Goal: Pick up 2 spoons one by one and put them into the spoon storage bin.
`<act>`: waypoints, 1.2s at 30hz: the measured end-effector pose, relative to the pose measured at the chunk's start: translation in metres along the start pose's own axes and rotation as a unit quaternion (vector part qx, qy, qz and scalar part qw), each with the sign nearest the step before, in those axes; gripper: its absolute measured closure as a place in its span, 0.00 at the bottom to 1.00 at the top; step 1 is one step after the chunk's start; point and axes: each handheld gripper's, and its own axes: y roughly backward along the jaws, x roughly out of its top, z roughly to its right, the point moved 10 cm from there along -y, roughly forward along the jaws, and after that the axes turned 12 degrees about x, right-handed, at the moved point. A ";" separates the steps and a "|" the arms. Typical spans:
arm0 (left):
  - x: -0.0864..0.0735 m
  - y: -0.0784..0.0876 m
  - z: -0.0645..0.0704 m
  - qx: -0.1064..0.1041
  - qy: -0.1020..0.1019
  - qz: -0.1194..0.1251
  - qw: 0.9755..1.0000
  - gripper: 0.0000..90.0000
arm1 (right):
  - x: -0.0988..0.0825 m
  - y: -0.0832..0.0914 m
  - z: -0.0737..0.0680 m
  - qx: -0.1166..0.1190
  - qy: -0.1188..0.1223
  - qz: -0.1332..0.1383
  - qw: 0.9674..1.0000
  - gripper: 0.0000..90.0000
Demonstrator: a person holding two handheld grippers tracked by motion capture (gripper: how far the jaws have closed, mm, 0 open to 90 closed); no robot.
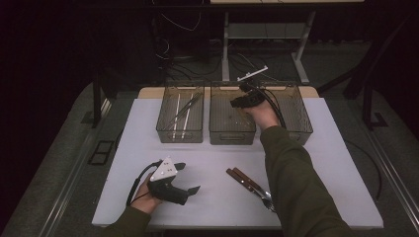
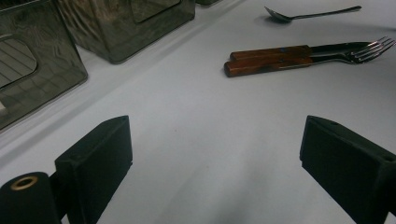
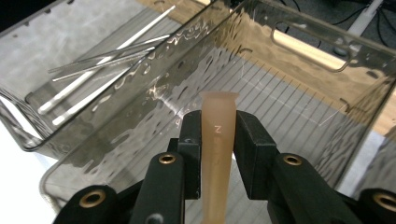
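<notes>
1. My right hand-held gripper (image 3: 218, 140) is pinching a pale tan handle (image 3: 217, 140) between its two black pads; the handle stands between the jaws and its flat, flared end pokes out just past the fingertips.
2. The handle's long axis runs along the jaws' own direction, pointing away from my hand and forward into the bin ahead; its far end is hidden below the gripper body in the right gripper view.
3. In the high view my right hand-held gripper (image 1: 245, 100) hangs over the middle bin (image 1: 232, 132) of three clear bins at the far side of the tabletop (image 1: 212, 163). From the right gripper view, the ribbed floor of that bin lies directly beyond the handle's tip.
4. To the left of my right hand-held gripper, the left bin (image 1: 180, 133) holds long thin sticks (image 3: 102, 60), lying roughly lengthwise in it.
5. My left hand-held gripper (image 1: 187, 177) rests low near the front edge of the tabletop, its jaws spread wide with only bare tabletop between them.
6. Ahead of my left hand-held gripper and off to its right lie wooden-handled cutlery (image 2: 275, 59), side by side, touching, tines pointing right in that view, with a spoon (image 2: 308, 15) beyond them.
</notes>
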 end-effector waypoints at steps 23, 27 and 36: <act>0.000 0.000 0.000 0.000 -0.001 0.000 1.000 0.09 | -0.021 -0.024 0.005 0.017 -0.012 -0.029 0.999 0.51; 0.000 0.000 0.000 0.000 -0.005 -0.001 1.000 0.09 | -0.021 -0.016 0.000 0.026 -0.014 -0.021 0.999 0.46; 0.000 -0.001 0.001 0.001 0.000 0.000 1.000 0.09 | -0.021 0.002 -0.018 0.049 0.000 -0.012 0.999 0.35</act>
